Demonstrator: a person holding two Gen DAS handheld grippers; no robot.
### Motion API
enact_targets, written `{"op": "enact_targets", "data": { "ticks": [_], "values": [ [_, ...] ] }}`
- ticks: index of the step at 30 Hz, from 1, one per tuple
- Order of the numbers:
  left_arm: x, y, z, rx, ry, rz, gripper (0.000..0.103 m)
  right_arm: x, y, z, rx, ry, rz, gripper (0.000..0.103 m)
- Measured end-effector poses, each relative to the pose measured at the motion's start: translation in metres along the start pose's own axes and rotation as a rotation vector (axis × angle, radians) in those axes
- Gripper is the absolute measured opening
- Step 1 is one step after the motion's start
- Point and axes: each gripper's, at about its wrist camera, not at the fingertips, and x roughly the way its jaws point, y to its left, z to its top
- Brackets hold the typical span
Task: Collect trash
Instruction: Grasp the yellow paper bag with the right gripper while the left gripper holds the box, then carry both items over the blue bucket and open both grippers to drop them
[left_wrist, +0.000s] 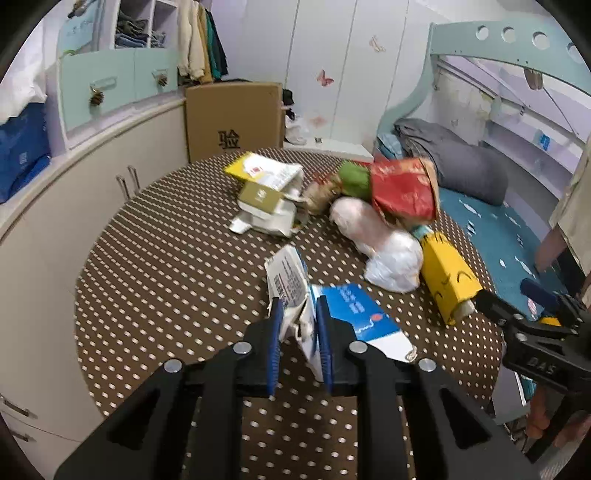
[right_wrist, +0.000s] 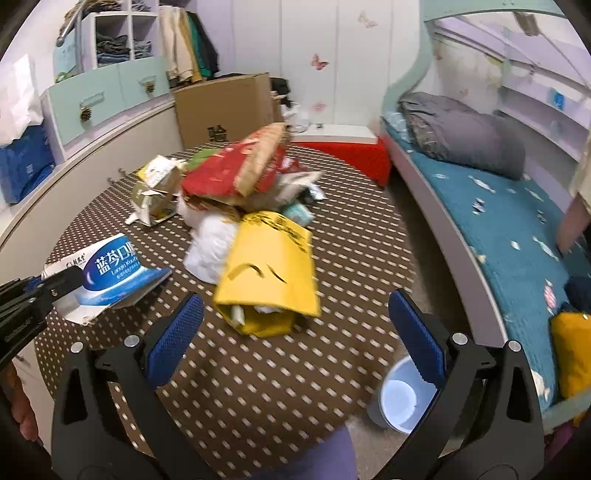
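My left gripper (left_wrist: 299, 317) is shut on a torn blue-and-white carton (left_wrist: 354, 314), its blue pads pinching the crumpled white flap. The right wrist view shows the same carton (right_wrist: 110, 269) lifted off the dotted tablecloth (right_wrist: 258, 387), held by the left gripper (right_wrist: 59, 282). My right gripper (right_wrist: 295, 301) stands open and holds nothing, just short of a crushed yellow box (right_wrist: 269, 266). Behind that box lie a white plastic bag (right_wrist: 207, 247), a red paper bag (right_wrist: 229, 173) and torn yellow-and-white cartons (right_wrist: 155, 188). A pale blue bin (right_wrist: 399, 398) stands on the floor at the table's right edge.
A long cabinet (left_wrist: 74, 206) runs along the left of the round table, with a large cardboard box (left_wrist: 232, 118) at the back. A bed with a teal cover (right_wrist: 509, 236) and a grey bedroll (right_wrist: 465, 136) lies to the right. A red stool (right_wrist: 354, 155) stands behind the table.
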Motion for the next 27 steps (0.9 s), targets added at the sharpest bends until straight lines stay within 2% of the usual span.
{"op": "enact_targets", "data": {
  "ticks": [7,9,10,11,13,22,27],
  "values": [
    [-0.010,0.004,0.006,0.016,-0.049,0.017,0.016,0.039,0.009,0.007,0.028,0.086,0.046,0.097],
    [-0.009,0.002,0.007,0.027,-0.055,0.020,0.015,0.043,0.010,0.008,0.028,0.082,0.050,0.086],
    [-0.010,0.001,0.008,0.035,-0.059,0.019,0.015,0.046,0.010,0.009,0.029,0.089,0.047,0.063],
    [-0.012,-0.001,0.008,0.037,-0.066,0.014,0.015,0.048,0.008,0.009,0.041,0.108,0.045,0.055],
    [-0.017,-0.005,0.009,0.048,-0.077,0.001,0.014,0.047,0.003,0.008,0.067,0.115,0.061,0.050],
    [-0.031,-0.031,0.017,0.101,-0.140,-0.033,0.014,0.012,-0.015,0.004,0.085,0.059,0.070,0.049],
    [-0.036,-0.054,0.021,0.145,-0.164,-0.067,0.014,-0.006,-0.031,0.000,0.105,0.026,0.051,0.052]
  ]
}}
